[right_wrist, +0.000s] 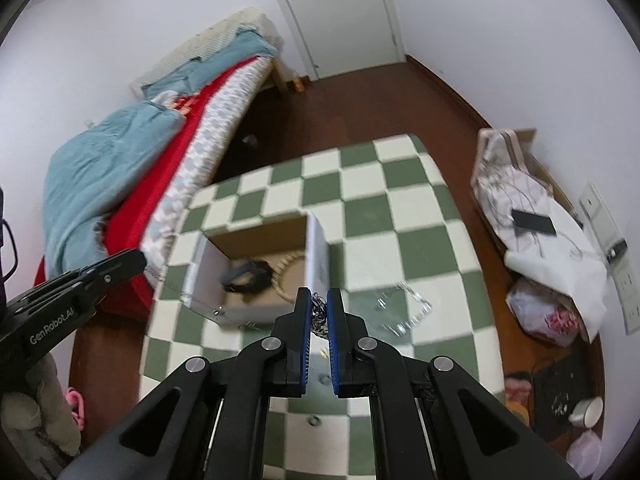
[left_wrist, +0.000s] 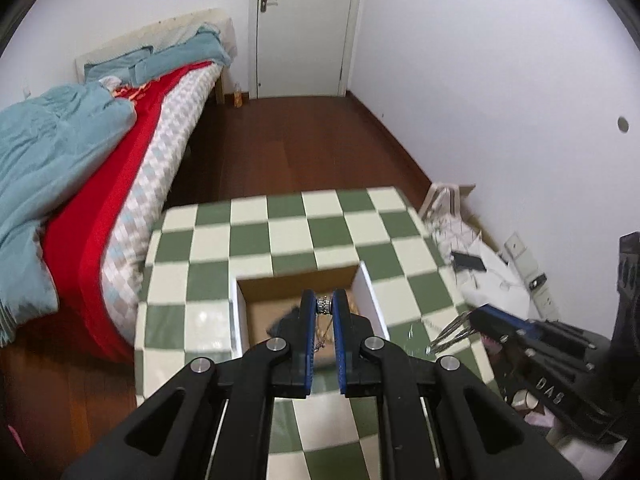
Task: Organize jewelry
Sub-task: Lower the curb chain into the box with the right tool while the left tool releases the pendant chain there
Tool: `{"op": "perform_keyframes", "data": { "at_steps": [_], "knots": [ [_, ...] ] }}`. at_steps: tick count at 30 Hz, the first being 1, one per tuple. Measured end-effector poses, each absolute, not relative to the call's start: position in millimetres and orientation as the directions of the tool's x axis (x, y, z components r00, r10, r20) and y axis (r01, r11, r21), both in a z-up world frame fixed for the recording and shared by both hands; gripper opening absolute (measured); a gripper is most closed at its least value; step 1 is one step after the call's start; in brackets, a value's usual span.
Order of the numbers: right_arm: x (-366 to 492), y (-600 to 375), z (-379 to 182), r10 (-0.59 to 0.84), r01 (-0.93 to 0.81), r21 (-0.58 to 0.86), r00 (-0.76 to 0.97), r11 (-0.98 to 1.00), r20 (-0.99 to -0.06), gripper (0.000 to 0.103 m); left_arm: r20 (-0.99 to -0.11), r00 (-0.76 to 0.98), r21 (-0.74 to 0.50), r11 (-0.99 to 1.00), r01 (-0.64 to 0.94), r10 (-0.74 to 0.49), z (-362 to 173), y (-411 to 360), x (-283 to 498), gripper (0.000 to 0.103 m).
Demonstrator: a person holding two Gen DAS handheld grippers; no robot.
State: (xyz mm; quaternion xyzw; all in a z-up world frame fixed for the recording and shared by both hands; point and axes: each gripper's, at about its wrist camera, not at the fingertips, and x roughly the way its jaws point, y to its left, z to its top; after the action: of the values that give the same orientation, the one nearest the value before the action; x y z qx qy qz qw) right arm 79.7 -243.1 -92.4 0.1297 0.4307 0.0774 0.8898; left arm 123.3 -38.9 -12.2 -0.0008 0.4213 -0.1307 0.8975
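The left tongs, black with blue pads, are clamped on a small silver beaded piece of jewelry held right at the tips, with a thin chain trailing down between the fingers. They hang above an open shallow cardboard box with white outer walls, which sits on the counter covered in a green-and-cream checkered cloth.

The right tongs, of the same make, are clamped on a bunched silver chain that dangles between the pads above the counter, just beside the box's near right corner. Inside the box lie a dark crumpled item and a curved string of pale beads. On the cloth to the right of the box lies a silver link bracelet, apart from both tongs.

Beyond the counter stand a bed with a red sheet and a teal blanket, dark wooden floor and a white door.
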Motion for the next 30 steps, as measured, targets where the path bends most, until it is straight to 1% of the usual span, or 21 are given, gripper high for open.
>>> {"op": "perform_keyframes", "data": {
  "at_steps": [4, 7, 10, 13, 19, 23, 25, 28, 29, 30],
  "knots": [
    [99.8, -225.0, -72.5, 0.284, -0.072, 0.308, 0.621, 0.949, -0.731, 0.008, -0.748, 0.622, -0.111, 0.968, 0.224, -0.230, -1.9, -31.8, 145.3, 0.006],
    [120.1, -210.8, -64.8, 0.307, -0.095, 0.318, 0.612, 0.943, -0.729, 0.008, -0.770, 0.601, -0.104, 0.971, 0.216, -0.216, -8.8, -26.6, 167.9, 0.006],
    [146.1, -196.1, -68.9, 0.333, -0.108, 0.334, 0.580, 0.936, -0.744, 0.008, -0.796, 0.570, -0.100, 0.973, 0.209, -0.204, -22.0, -22.1, 187.0, 0.006],
    [175.0, -181.4, -83.0, 0.350, -0.113, 0.345, 0.532, 0.932, -0.771, 0.008, -0.826, 0.535, -0.085, 0.977, 0.193, -0.177, -41.3, -17.9, 209.9, 0.006],
    [216.6, -163.3, -119.2, 0.334, -0.105, 0.323, 0.455, 0.941, -0.826, 0.008, -0.875, 0.467, -0.043, 0.983, 0.179, -0.124, -81.4, -13.2, 242.9, 0.006],
    [235.7, -159.4, -146.0, 0.321, -0.092, 0.311, 0.395, 0.946, -0.861, 0.008, -0.911, 0.397, -0.052, 0.985, 0.163, -0.114, -109.6, -6.4, 256.1, 0.006],
    [240.7, -158.9, -156.3, 0.324, -0.090, 0.314, 0.361, 0.945, -0.874, 0.008, -0.918, 0.384, -0.047, 0.988, 0.149, -0.102, -116.9, -4.6, 259.3, 0.010],
    [246.9, -161.5, -172.3, 0.333, -0.069, 0.328, 0.297, 0.942, -0.895, 0.008, -0.920, 0.381, -0.046, 0.990, 0.134, -0.094, -121.3, -1.9, 260.3, 0.012],
    [248.3, -162.4, -175.8, 0.325, -0.060, 0.322, 0.281, 0.945, -0.903, 0.009, -0.920, 0.384, -0.038, 0.991, 0.125, -0.084, -121.4, -1.0, 260.1, 0.015],
    [249.1, -163.4, -178.2, 0.320, -0.053, 0.318, 0.268, 0.947, -0.909, 0.009, -0.917, 0.392, -0.028, 0.993, 0.119, -0.073, -120.2, -0.5, 259.3, 0.025]
  ]
}}
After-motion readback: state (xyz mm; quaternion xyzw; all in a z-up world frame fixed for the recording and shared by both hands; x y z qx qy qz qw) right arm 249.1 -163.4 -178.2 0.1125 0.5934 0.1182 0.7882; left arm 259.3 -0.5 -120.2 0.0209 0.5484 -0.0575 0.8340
